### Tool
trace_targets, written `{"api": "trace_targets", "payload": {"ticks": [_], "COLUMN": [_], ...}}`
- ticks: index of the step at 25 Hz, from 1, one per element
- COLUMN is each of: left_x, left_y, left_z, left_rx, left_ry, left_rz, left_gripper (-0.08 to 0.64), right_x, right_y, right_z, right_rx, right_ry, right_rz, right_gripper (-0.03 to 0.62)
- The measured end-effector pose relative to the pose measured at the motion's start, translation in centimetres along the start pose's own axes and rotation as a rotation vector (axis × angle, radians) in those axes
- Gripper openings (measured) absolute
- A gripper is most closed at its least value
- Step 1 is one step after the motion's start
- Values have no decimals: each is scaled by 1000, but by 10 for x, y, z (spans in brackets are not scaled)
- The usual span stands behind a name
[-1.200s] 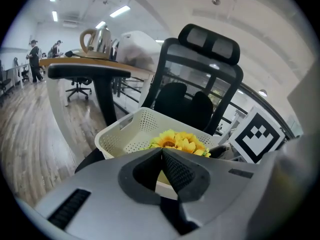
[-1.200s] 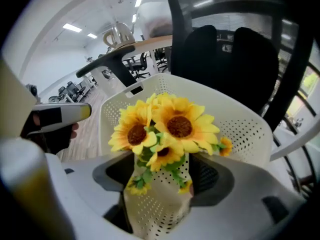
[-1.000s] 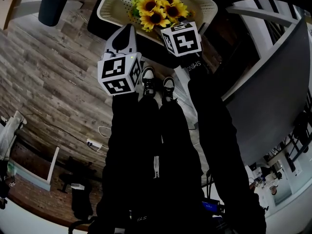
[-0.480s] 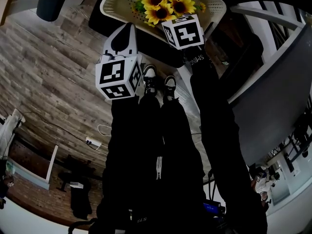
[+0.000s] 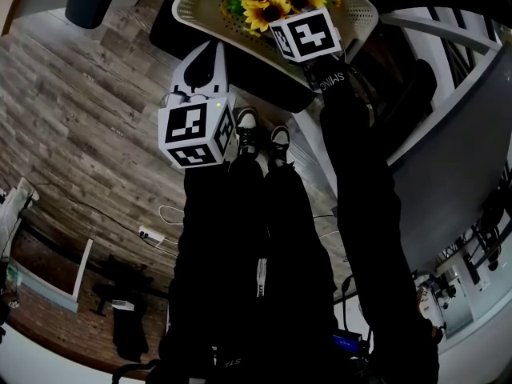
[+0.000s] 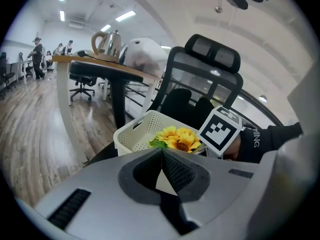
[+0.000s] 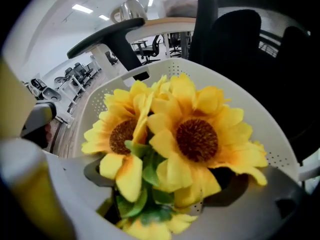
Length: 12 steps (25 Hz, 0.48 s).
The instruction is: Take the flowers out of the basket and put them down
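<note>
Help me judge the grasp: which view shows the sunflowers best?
The right gripper view: the sunflowers fill the frame, between the right gripper's opening jaws. The head view shows them small at the top, in the basket, partly behind that gripper's cube. The left gripper view shows them small and distant in the basket.

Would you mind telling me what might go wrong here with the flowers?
The right claw, jaws opening, straddles the sunflowers at petals and leaves, not stems; closing there may crush them or slip. The basket sits unheld on a chair seat, with the left claw shut and apart, so a snagged lift could tip it.
</note>
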<state>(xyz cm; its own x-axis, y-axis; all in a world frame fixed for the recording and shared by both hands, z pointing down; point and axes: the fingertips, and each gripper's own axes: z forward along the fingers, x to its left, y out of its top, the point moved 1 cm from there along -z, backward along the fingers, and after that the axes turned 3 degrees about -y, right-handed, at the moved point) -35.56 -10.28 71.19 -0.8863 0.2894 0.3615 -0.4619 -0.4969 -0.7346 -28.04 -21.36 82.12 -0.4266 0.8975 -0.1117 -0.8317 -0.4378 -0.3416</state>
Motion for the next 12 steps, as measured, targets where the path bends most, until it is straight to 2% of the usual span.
{"api": "trace_targets", "payload": {"ticks": [7,12], "left_x": [5,9], "left_y": [-6,-13], "left_z": [-3,-5], "left_rx": [-5,-4], "left_ry": [5,11], "left_rz": [-6,-3], "left_gripper": [0,0], "right_x": [-5,-4], "right_y": [8,13], "right_z": [17,25], "right_rx": [-115,-183], "right_ry": [-45,-31], "right_rz": [-5,-35], "right_gripper": [480,482]}}
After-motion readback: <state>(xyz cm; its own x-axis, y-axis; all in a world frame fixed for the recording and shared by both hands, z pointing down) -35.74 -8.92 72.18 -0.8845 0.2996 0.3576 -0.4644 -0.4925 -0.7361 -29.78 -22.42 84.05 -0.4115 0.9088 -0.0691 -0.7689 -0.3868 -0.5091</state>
